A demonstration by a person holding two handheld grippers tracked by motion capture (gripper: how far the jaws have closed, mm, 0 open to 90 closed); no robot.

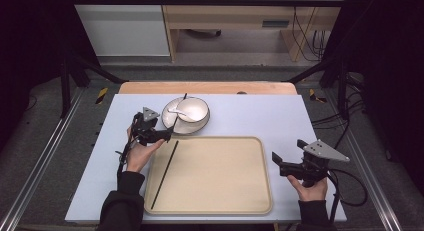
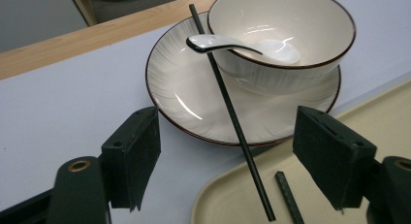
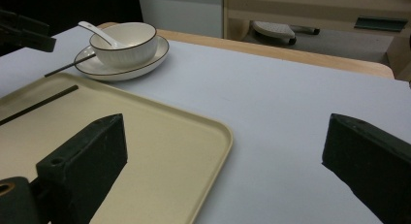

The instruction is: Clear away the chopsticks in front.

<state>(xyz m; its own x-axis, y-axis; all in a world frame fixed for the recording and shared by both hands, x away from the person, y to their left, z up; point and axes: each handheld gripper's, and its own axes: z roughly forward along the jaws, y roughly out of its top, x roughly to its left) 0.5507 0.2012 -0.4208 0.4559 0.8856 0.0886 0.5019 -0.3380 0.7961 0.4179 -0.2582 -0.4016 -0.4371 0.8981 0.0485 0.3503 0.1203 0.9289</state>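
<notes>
On the grey table (image 1: 260, 116), left tongs (image 1: 167, 136) gape around a chopstick (image 2: 232, 117); right tongs (image 1: 276, 161) gape, holding nothing.

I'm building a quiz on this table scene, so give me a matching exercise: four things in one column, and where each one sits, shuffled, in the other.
Things:
1. spoon
2. bowl
3. chopstick on the tray
4. second chopstick

Places:
A. lying flat inside the beige tray
B. standing on the plate
C. resting in the bowl, handle over its rim
D. leaning across the plate's rim, lower end over the tray's edge

Pairs: 1-C, 2-B, 3-A, 4-D
</notes>
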